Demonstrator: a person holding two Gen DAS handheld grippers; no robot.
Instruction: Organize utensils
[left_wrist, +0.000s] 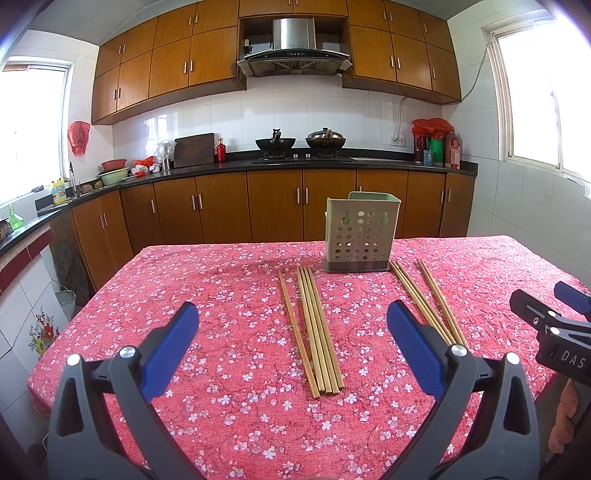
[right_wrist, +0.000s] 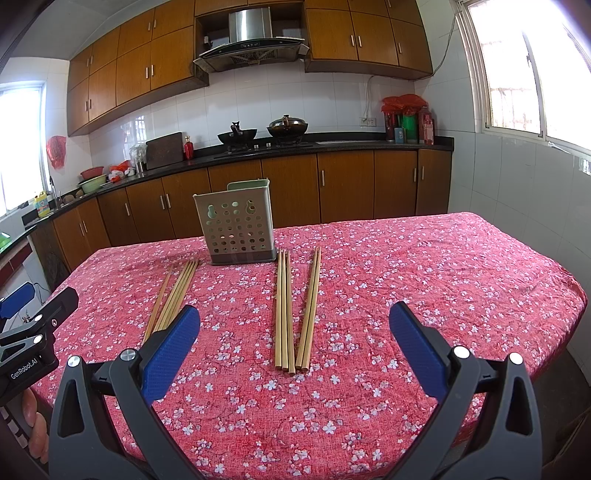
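Wooden chopsticks are lying in two groups on the floral-clothed worktop (left_wrist: 184, 280): left group (left_wrist: 314, 332), right group (right_wrist: 293, 310), flanking the upright perforated holder (left_wrist: 360, 232). Left tongs (left_wrist: 291, 332) and right tongs (right_wrist: 295, 332) are hovering with jaws spread apart, gripping nothing.

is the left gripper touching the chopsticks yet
Apart. In the left wrist view the left gripper hangs wide open above the tablecloth, and the chopstick bundle lies flat between its fingers with cloth showing on both sides.
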